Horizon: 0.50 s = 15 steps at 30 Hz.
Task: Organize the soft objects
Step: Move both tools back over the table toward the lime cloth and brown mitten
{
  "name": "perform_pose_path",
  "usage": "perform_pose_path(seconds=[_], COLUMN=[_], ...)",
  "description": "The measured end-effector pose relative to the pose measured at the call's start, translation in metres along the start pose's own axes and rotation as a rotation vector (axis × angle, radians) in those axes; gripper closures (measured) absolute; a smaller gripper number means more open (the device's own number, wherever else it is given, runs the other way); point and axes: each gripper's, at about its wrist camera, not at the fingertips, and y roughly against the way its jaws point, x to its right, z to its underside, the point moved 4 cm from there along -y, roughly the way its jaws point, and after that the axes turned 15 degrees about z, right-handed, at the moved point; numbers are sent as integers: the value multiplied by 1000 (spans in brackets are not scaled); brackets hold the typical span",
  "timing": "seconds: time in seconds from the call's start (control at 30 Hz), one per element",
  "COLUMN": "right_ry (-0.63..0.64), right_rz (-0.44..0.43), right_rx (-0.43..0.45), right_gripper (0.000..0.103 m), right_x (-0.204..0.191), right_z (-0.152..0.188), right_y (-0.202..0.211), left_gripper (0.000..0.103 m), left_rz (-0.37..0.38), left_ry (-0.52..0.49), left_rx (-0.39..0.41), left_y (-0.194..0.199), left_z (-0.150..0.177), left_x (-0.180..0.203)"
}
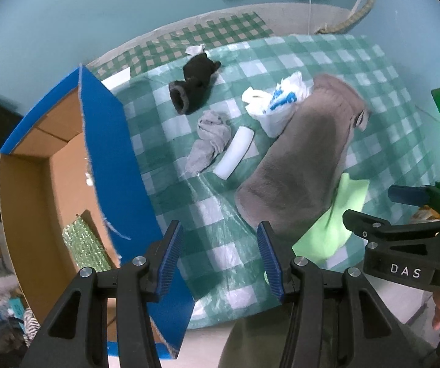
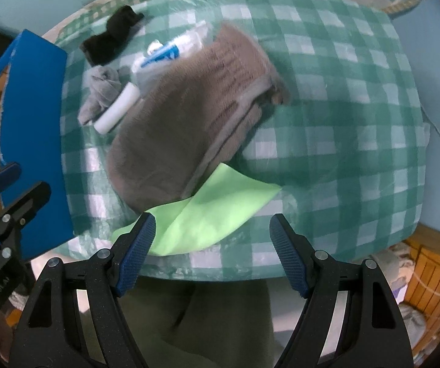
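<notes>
A folded brown fleece (image 1: 299,159) (image 2: 189,113) lies mid-table, partly over a light green cloth (image 1: 333,224) (image 2: 207,214). Left of it lie a white roll (image 1: 233,153) (image 2: 116,111), a grey sock bundle (image 1: 209,139) (image 2: 100,90), a black sock (image 1: 194,84) (image 2: 111,35) and a white plastic bag with blue print (image 1: 276,101) (image 2: 161,55). My left gripper (image 1: 220,260) is open and empty above the table's near edge, beside the box. My right gripper (image 2: 212,254) is open and empty just over the green cloth's near end; it also shows in the left wrist view (image 1: 403,214).
A blue cardboard box (image 1: 109,159) (image 2: 33,141) stands open at the table's left edge, with a green sparkly item (image 1: 86,245) inside. The table has a green checked cover (image 1: 220,239) (image 2: 342,141). A wooden crate (image 2: 431,273) stands on the floor at right.
</notes>
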Motion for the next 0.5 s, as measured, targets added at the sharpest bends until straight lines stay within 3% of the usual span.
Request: perform_pose_path(seconds=[0.5], right_ry=[-39], right_rz=[-24], right_rx=[-84], right_gripper=[25], right_x=[-7], right_z=[6], right_y=[-38], left_gripper=[52], left_rz=[-40], left_ry=[-30], left_rx=[-32], left_y=[-24], left_z=[5], left_x=[3])
